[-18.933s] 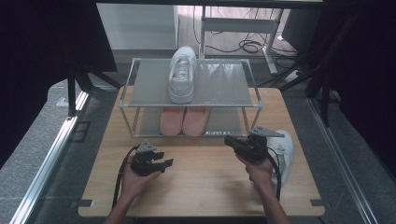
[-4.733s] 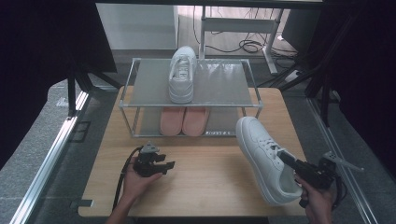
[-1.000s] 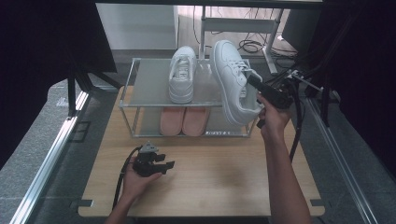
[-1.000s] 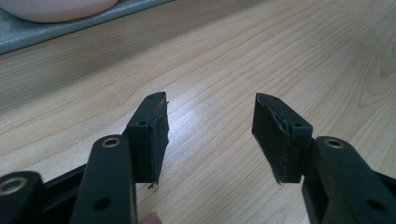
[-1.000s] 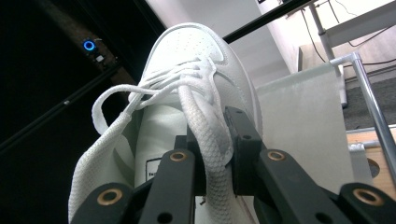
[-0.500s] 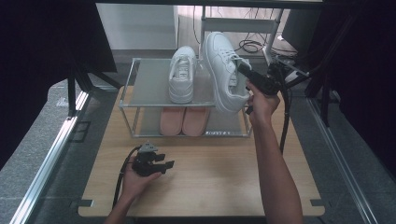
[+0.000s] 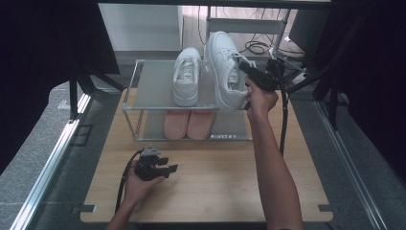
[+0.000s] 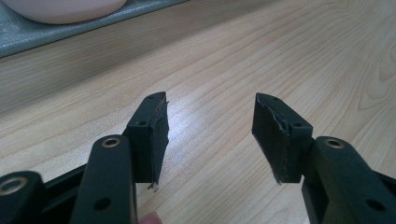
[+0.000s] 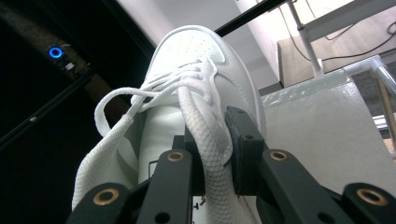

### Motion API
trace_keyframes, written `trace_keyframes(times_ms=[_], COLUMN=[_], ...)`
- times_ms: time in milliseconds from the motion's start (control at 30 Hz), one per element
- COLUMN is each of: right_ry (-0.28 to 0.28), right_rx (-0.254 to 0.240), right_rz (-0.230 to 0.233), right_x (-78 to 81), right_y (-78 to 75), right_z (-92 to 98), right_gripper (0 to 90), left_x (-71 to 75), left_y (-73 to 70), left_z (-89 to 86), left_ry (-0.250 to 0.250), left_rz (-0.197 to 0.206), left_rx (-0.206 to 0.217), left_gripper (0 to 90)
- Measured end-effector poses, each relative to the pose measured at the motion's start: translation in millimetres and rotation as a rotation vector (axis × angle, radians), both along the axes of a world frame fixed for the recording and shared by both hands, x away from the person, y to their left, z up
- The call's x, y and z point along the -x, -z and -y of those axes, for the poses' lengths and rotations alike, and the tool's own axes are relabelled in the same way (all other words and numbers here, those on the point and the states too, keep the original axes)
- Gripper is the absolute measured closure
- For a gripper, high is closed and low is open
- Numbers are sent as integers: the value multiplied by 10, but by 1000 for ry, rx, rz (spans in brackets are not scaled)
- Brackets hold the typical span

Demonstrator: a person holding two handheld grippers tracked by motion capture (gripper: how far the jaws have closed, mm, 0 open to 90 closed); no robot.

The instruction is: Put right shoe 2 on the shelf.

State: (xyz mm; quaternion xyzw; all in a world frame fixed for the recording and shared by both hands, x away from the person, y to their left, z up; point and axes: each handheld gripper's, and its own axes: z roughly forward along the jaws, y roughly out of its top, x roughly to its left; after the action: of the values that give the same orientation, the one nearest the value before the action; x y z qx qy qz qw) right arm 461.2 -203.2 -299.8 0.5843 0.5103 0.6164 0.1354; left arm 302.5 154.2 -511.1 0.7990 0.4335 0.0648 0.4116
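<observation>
The right gripper [image 7: 246,70] has its fingers [image 9: 243,140] clamped on the tongue and laces of a white sneaker [image 7: 225,67], holding it over the rack's top shelf [image 7: 153,91] just right of the second white sneaker [image 7: 186,75]. The left gripper [image 7: 165,168] rests on the tabletop [image 7: 215,177], its fingers [image 8: 154,135] spread wide with nothing between them.

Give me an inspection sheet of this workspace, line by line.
Surface: wooden table, bare in front.
Job's things: held white sneaker over the rack top shelf, beside a second white sneaker; pink shoes on the lower shelf.
Clutter: nothing seen.
Grippers: right gripper shut on the sneaker's tongue and laces; left gripper open, resting on the table.
Cables: one trails from each gripper; more on the floor behind.
Surroundings: dark frame, grey floor.
</observation>
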Motion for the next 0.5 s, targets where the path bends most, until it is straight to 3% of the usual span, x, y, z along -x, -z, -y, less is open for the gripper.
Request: trace_keyframes(times_ms=[500], right_ry=[55], right_rx=[37], right_rz=[-49], right_x=[-244], right_y=[69], right_z=[-165], right_gripper=[779], left_x=[-14], left_y=[8], left_z=[-26], left_ry=[-5], left_rz=[-1], left_rx=[6], left_gripper=[463])
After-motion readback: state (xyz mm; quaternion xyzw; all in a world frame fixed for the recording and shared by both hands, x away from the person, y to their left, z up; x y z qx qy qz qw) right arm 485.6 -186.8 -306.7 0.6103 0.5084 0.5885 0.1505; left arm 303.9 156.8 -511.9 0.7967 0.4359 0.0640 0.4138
